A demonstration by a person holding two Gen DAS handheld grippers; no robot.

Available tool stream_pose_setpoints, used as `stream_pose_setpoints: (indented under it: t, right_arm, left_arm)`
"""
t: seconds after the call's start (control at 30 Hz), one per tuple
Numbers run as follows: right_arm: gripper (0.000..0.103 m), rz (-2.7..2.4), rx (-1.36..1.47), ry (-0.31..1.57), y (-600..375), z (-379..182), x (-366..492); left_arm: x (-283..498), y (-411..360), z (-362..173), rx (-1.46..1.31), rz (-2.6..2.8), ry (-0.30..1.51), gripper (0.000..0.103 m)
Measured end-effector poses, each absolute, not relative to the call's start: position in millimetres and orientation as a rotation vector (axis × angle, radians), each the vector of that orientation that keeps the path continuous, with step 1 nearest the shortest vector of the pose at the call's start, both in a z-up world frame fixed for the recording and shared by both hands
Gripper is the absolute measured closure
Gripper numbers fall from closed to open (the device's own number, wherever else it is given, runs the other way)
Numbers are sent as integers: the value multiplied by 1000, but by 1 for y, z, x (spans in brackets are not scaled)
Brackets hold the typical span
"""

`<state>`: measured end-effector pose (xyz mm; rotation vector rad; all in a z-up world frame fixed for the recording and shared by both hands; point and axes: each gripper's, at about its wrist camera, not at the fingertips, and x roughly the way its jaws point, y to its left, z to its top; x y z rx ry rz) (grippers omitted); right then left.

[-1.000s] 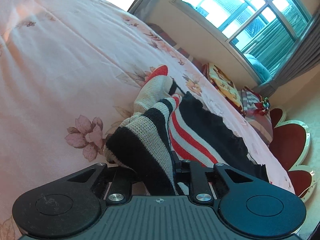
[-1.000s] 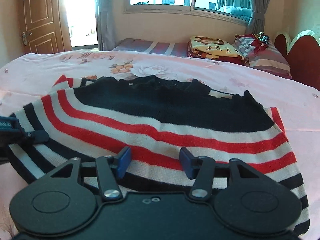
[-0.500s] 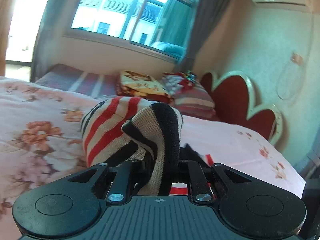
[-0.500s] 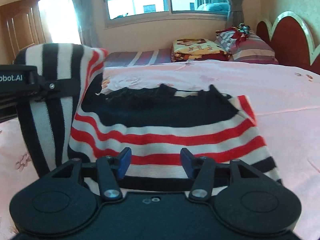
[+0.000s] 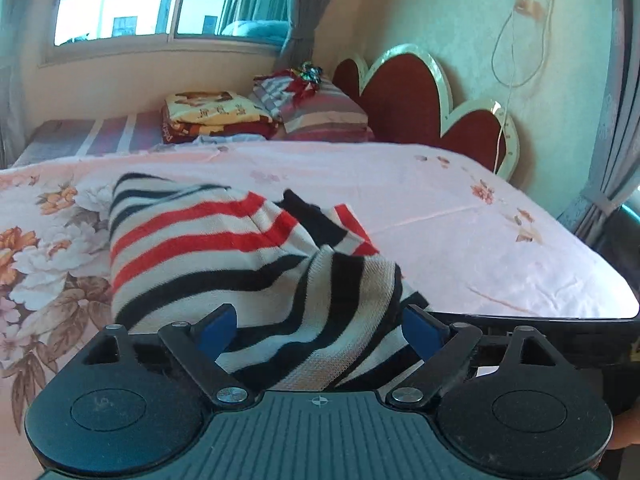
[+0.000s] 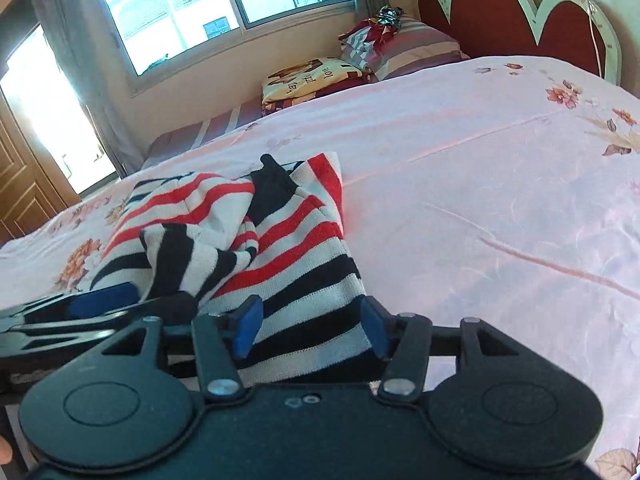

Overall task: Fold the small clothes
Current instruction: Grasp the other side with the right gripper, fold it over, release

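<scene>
A small knit sweater (image 5: 208, 248) with red, black and cream stripes lies on the pink floral bedsheet (image 5: 460, 232), its left side folded over the body. My left gripper (image 5: 320, 330) is open, its blue pads on either side of the folded sleeve end, which lies loose between them. In the right wrist view the sweater (image 6: 288, 232) lies in front of my right gripper (image 6: 310, 322), which is open over the hem. The left gripper (image 6: 104, 300) shows at the lower left there, beside the sleeve.
A folded yellow blanket (image 5: 216, 116) and striped pillows (image 5: 320, 108) sit at the bed's far side under the window. A red scalloped headboard (image 5: 420, 96) stands on the right. A wooden door (image 6: 20, 188) is at far left. The bed's near edge (image 5: 540, 316) runs right of the sweater.
My left gripper carried the sleeve side up and over the sweater's body, then opened and let it go. The right gripper stayed open and shifted to the right end of the hem.
</scene>
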<state>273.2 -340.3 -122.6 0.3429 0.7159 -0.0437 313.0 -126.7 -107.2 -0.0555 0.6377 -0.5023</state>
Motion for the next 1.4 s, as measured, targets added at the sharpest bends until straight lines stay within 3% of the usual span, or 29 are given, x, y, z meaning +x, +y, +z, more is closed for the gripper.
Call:
stream_pose_setpoints:
  t: [0.13,0.27,0.47,0.53,0.57,0.6,0.7,0.9,1.2,1.4]
  right_arm:
    - [39,6,447,682,-345,-109,274]
    - [20,124,581,692,-340,-106,290]
    - [19,184,662,833,-313,-140,344]
    - [25,188,675,823,-308,-146,359]
    - [36,176,666,816,-305,-148,365]
    - [56,172,647,811,-302,-149,370]
    - [76,169,564,767,-294,-145,372]
    - [81,195,295,522,-286,-95,334]
    - [79,25,455,689,-348,-160,320]
    - [50,32,533,700,-359,-139,292]
  left_arm:
    - [306,-84,-93,-145,-394,579,14]
    - [327,-42,-105,-212,-148,606,14]
    - [350,-49,-148,-129,-104,689,14]
    - [350,-53,-149,-132,-104,686,14]
    - [351,-53,-149,-134,-105,687,14]
    - [353,-55,-148,-128,-107,685,14]
    - [354,-55,-145,-107,-111,669,14]
    - [351,-72,-134,-103,-167,619,14]
    - [345,-123,-158,-15,-274,683,14]
    - [339,-117,-152,-3,-276,693,14]
